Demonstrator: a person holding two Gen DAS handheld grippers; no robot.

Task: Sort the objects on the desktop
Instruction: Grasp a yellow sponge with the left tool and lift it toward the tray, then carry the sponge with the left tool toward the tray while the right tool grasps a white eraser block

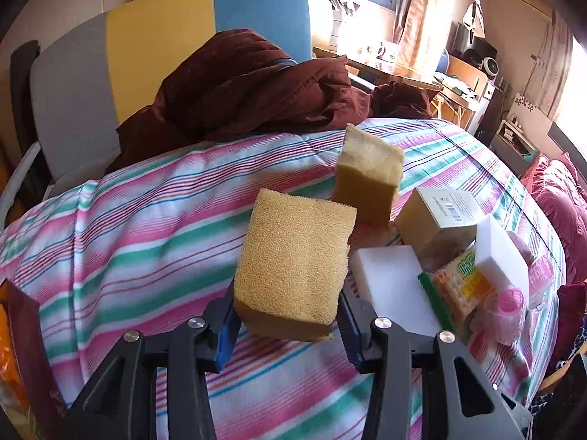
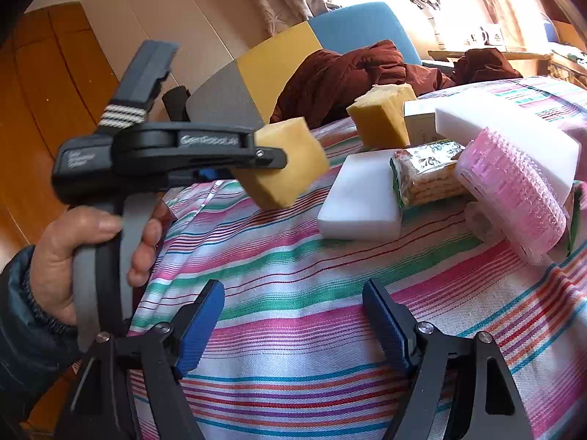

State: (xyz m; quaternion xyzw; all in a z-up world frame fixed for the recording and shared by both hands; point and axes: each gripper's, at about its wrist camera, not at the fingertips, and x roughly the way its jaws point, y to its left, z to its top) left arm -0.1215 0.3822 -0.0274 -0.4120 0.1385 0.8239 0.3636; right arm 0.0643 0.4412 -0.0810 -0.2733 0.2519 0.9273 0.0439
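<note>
Striped bedspread carries the clutter. Left tool clenched on yellow sponge, held aloft w/ long axis pointing fwd, left of pile; right tool released, nearer white sponge.

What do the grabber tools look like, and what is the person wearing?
Each tool is black plastic with two fingers tipped in ribbed blue pads, joined by silver bolts. From the side, the left tool shows pale lettering on its body, a grey handle and a white-striped band. The hand comes out of a dark blue puffy sleeve.
</note>
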